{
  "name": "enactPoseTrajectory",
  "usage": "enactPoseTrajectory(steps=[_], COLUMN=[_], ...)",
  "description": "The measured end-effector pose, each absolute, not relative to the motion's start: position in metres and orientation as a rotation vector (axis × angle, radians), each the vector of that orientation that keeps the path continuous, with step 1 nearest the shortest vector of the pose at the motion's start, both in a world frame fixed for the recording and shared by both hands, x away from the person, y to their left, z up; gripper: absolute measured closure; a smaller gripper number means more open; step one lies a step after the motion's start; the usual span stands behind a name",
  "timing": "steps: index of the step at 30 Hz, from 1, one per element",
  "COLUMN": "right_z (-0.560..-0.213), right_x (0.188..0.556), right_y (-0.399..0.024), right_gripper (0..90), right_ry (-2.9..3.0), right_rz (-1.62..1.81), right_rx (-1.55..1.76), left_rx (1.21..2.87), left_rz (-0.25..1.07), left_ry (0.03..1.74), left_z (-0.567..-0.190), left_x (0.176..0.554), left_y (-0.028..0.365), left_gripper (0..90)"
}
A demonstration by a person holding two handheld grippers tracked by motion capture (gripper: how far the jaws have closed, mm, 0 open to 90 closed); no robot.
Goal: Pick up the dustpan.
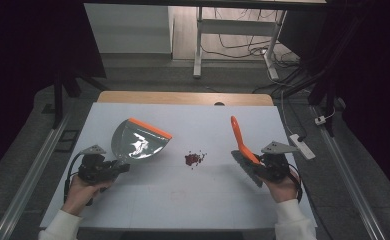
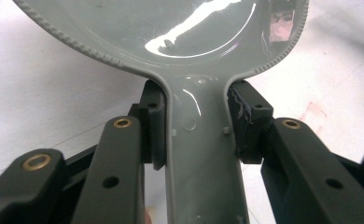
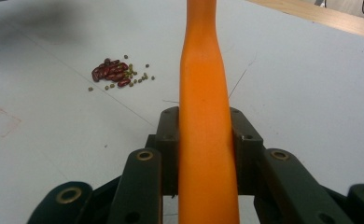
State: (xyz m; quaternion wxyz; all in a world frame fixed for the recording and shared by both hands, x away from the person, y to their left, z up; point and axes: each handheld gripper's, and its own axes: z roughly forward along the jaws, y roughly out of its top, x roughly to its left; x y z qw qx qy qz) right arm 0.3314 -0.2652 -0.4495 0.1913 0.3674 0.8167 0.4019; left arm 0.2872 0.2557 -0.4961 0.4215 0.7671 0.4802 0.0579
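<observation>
A grey dustpan (image 1: 139,142) with an orange lip lies at the left of the white table. My left gripper (image 1: 119,169) is shut on the dustpan's handle (image 2: 203,158), both pads pressed against its sides. At the right, my right gripper (image 1: 261,166) is shut on the orange handle (image 3: 207,140) of a small brush (image 1: 245,150); the handle points up and away, and the grey bristle head (image 1: 247,167) hangs near the table. A small pile of red beans and green bits (image 1: 194,158) lies between the two tools, also visible as beans (image 3: 115,73) to the left of the brush handle.
The white table top (image 1: 183,195) has a wooden strip along its far edge (image 1: 183,98). A white power strip (image 1: 301,146) lies by the right edge. A faint reddish stain (image 3: 0,122) marks the table near the front. Desk legs and cables stand beyond the table.
</observation>
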Motion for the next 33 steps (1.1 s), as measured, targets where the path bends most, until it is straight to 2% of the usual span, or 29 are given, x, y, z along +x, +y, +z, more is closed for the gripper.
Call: enactPoseTrajectory(steps=[33], right_z=[-0.447], right_x=[0.352], right_y=[-0.236], right_gripper=[70.0], right_ry=[2.287], right_rz=[1.141], right_rx=[1.014], left_rx=[2.055], left_rz=[0.106], left_ry=[0.953], left_z=[-0.496], left_x=[0.291], left_y=[0.242], left_gripper=[61.4])
